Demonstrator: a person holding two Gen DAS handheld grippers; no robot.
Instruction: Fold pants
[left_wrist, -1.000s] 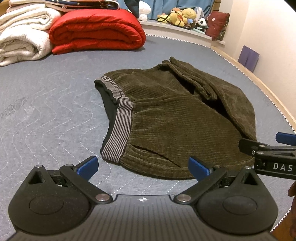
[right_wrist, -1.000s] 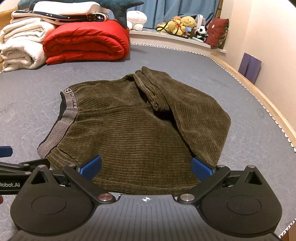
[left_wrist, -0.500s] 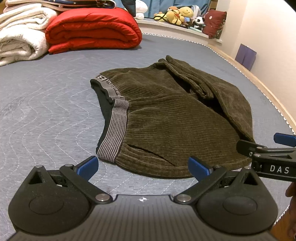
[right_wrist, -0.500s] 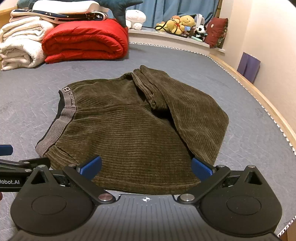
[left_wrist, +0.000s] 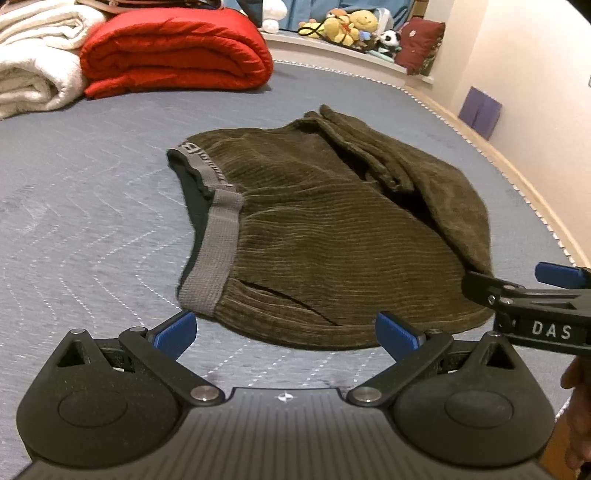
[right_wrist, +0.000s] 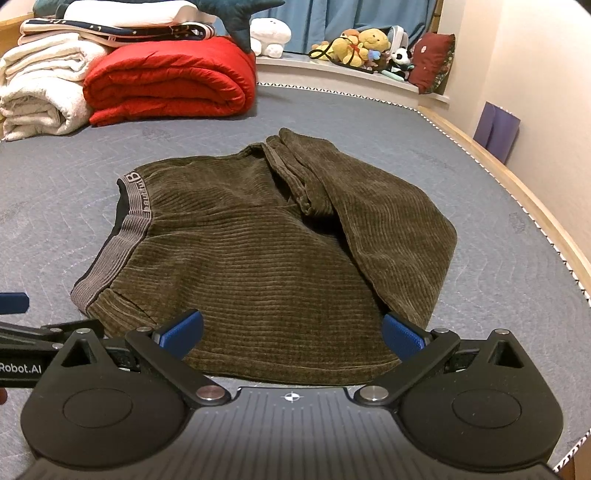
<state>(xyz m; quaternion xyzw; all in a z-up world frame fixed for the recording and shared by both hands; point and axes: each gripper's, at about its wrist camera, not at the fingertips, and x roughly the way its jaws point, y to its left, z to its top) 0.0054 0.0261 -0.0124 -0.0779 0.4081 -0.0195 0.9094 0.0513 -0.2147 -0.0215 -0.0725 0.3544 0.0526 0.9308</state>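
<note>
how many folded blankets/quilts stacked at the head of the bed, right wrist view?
3 clearly: a red puffy quilt, a cream fluffy blanket left of it, and a white folded blanket topping the pile. A dark patterned layer sits beneath that; more may be hidden.

Both wrist cameras look forward, low and near, over their fingers at the shared pants (left_wrist: 332, 236) (right_wrist: 273, 251), side by side.

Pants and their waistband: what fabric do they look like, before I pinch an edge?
The pants look like olive-brown corduroy, soft and matte, judging by the raised parallel ribs. The waistband looks like grey ribbed knit elastic, with fine stripes and woven lettering. Exact fibre cannot be told.
</note>
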